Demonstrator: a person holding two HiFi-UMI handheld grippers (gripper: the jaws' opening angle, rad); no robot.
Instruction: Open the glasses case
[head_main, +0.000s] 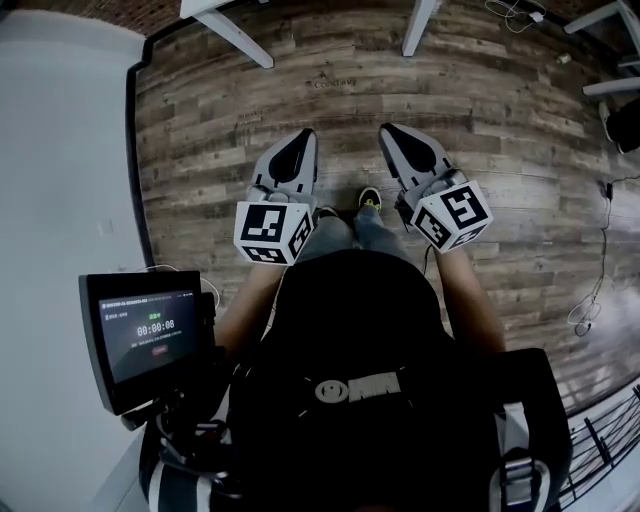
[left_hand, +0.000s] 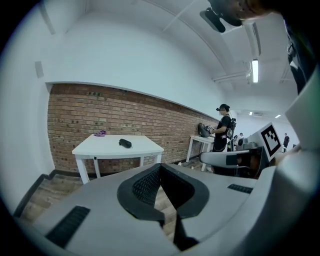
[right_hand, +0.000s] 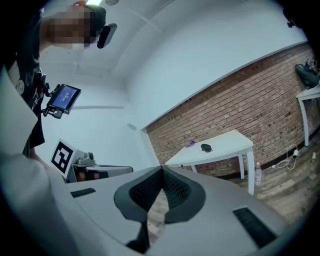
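Note:
A small dark glasses case (left_hand: 125, 143) lies on a white table (left_hand: 107, 149) against the brick wall, far ahead of me. The right gripper view shows the same case (right_hand: 206, 147) on that table (right_hand: 225, 150). Over the wooden floor, my left gripper (head_main: 305, 135) and right gripper (head_main: 388, 129) are held out in front of the person's body, side by side. Both are shut with nothing between the jaws. In each gripper view the black pads (left_hand: 150, 182) (right_hand: 162, 187) meet at the tips.
A purple item (left_hand: 100, 133) lies at the table's far left. A second white table (left_hand: 200, 145) stands further right, with a person (left_hand: 222, 132) beside it. White table legs (head_main: 240, 35) show at the top of the head view. A screen (head_main: 145, 335) is mounted at my left.

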